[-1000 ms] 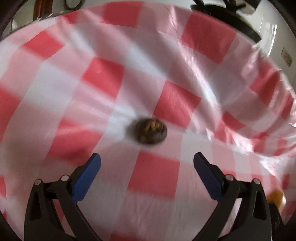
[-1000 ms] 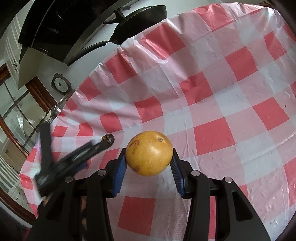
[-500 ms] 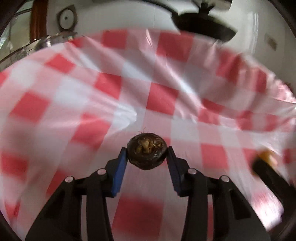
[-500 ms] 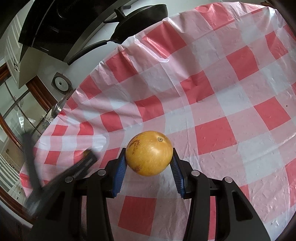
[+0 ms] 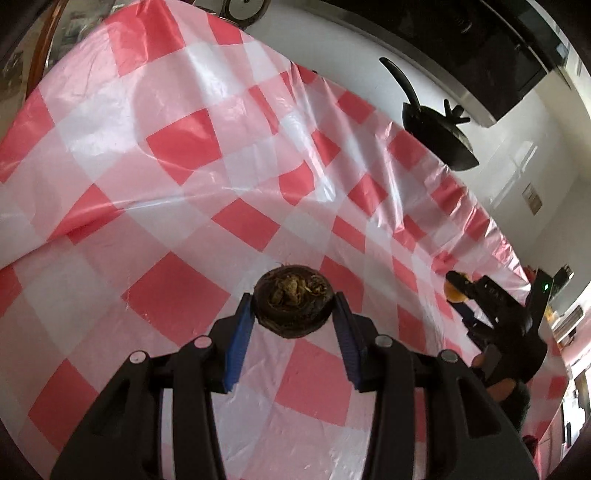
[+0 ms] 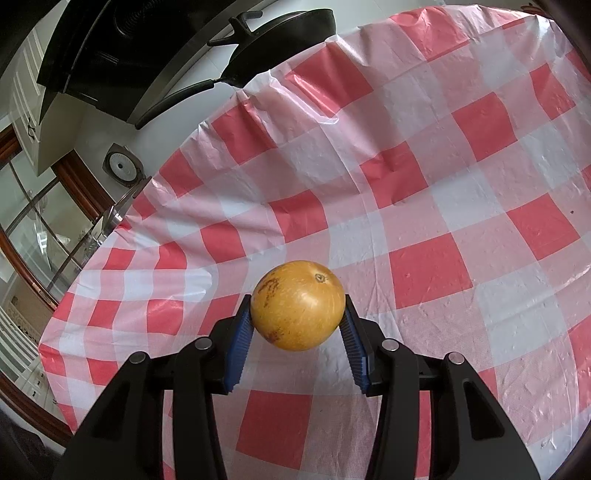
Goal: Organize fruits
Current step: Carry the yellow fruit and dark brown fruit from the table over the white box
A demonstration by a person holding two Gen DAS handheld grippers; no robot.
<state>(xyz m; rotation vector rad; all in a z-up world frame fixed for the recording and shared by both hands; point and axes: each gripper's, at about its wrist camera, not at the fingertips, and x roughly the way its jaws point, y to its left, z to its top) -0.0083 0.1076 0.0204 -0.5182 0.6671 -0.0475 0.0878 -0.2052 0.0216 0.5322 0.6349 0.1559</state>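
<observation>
My left gripper point(image 5: 293, 314) is shut on a small dark brown round fruit point(image 5: 291, 301) with dried yellowish sepals on top, held above the red and white checked tablecloth point(image 5: 184, 147). My right gripper point(image 6: 297, 314) is shut on a round yellow-orange fruit point(image 6: 298, 304) with brown speckles, also held above the cloth point(image 6: 424, 177). The right gripper with its orange fruit point(image 5: 455, 291) shows at the right edge of the left wrist view.
A black pan point(image 6: 295, 26) with a long handle stands beyond the far edge of the table; it also shows in the left wrist view point(image 5: 439, 129). A dark range hood point(image 6: 110, 55) and a white wall are behind. The cloth has folds and wrinkles.
My left gripper closed on the dark fruit that lay on the cloth and lifted it, turning its view. The right gripper has kept still with the orange fruit.
</observation>
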